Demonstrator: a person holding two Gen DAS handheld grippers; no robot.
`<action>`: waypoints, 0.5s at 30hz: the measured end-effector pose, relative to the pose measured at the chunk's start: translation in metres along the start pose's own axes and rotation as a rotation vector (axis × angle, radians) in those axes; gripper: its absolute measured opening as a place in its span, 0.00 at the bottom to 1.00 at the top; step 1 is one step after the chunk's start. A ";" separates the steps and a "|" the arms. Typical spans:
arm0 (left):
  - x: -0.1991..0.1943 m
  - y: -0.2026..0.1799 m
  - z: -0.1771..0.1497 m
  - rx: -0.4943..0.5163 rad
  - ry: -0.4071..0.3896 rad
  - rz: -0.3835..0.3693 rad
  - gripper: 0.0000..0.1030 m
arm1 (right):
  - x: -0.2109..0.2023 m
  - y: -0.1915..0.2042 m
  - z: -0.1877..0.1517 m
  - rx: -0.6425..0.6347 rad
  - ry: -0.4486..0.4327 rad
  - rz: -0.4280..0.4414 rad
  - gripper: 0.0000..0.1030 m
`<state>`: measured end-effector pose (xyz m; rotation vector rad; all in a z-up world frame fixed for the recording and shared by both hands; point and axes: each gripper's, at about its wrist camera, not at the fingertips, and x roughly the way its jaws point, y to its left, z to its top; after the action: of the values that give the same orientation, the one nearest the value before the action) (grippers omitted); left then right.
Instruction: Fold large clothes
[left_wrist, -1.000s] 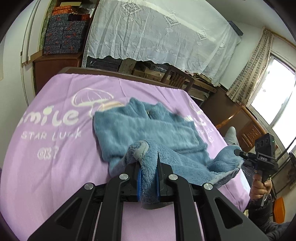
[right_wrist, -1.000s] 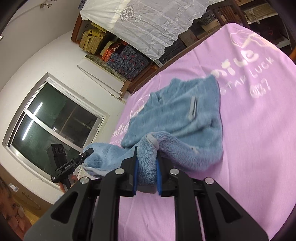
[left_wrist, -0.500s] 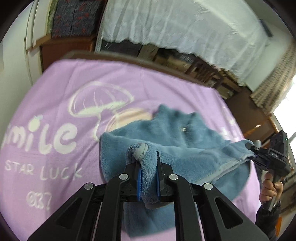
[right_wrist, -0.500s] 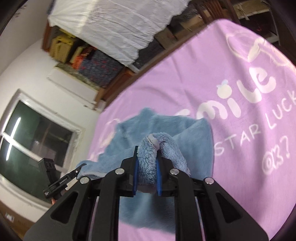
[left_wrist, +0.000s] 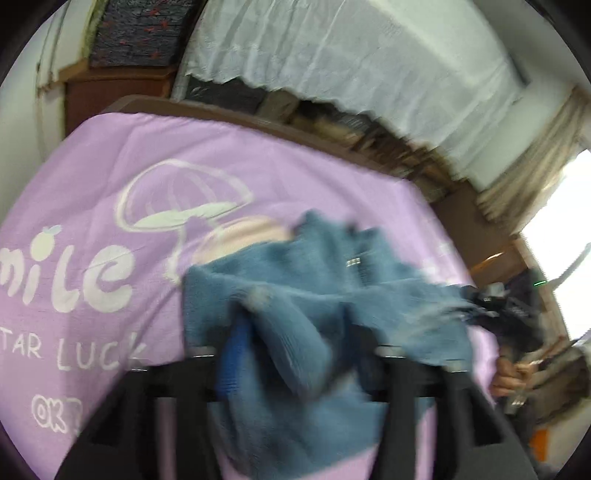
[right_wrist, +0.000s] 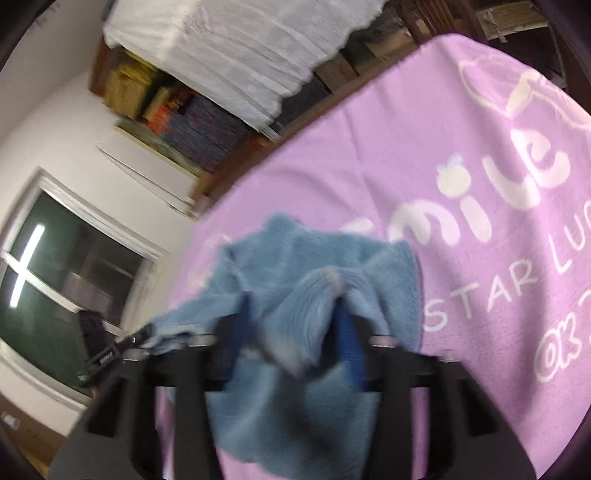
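While both frames are motion-blurred, the layout reads clearly enough: the blue fleece garment lies bunched on the purple printed cloth covering the surface, collar end toward the far side, near the mushroom print. Left hand-held gripper sits low over the near edge of the garment, pointing forward across the surface; its jaws are spread wide, blue pads well apart, with a loose fold of fleece draped between them and not pinched. Right hand-held gripper shows the same pose from the other side: jaws spread, a hump of the fleece garment standing in the gap, pads not pressed on it. In the left wrist view the right gripper's body appears at the far right with the person's hand wrapped round its handle, just beside the garment's right hem. In the right wrist view the left gripper's tip is at the left edge, touching or just beside the garment's stretched-out corner; can't tell which through the blur.
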<state>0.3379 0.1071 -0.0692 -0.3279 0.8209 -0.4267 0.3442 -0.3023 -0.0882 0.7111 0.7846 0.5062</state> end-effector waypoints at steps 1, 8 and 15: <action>-0.015 -0.001 0.000 0.003 -0.065 0.034 0.88 | -0.010 0.002 0.002 -0.015 -0.032 0.003 0.67; -0.026 0.011 -0.001 -0.004 -0.099 0.044 0.91 | -0.014 -0.009 0.002 -0.002 -0.053 -0.056 0.67; 0.021 0.014 0.008 0.009 0.001 0.158 0.89 | 0.006 0.000 -0.004 -0.116 -0.018 -0.191 0.66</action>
<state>0.3594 0.1098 -0.0832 -0.2529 0.8387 -0.2829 0.3450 -0.2968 -0.0926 0.5267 0.7909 0.3689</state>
